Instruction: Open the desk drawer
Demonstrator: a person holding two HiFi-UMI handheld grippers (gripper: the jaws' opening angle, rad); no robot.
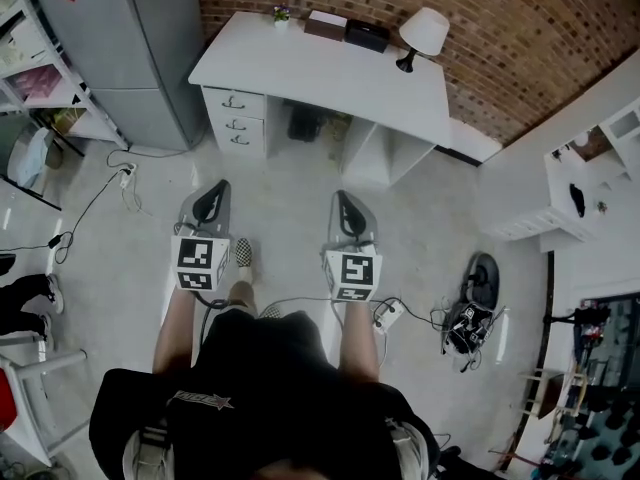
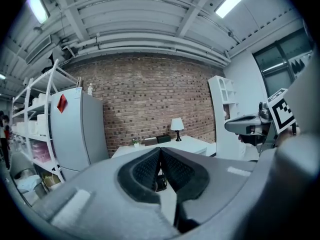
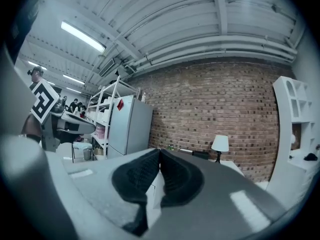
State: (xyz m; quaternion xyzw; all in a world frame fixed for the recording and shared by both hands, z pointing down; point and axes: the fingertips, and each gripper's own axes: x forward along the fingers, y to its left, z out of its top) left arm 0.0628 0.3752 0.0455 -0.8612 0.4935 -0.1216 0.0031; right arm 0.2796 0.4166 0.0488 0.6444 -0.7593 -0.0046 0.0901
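Left gripper (image 1: 208,206) and right gripper (image 1: 347,213), both grey, are clenched on nothing, well apart from the white flat-topped desk (image 1: 330,73). Its three white drawers (image 1: 237,120) stack under its left end. I judge them light, rigid and free-sliding; grip a small dark loop handle (image 1: 234,101).
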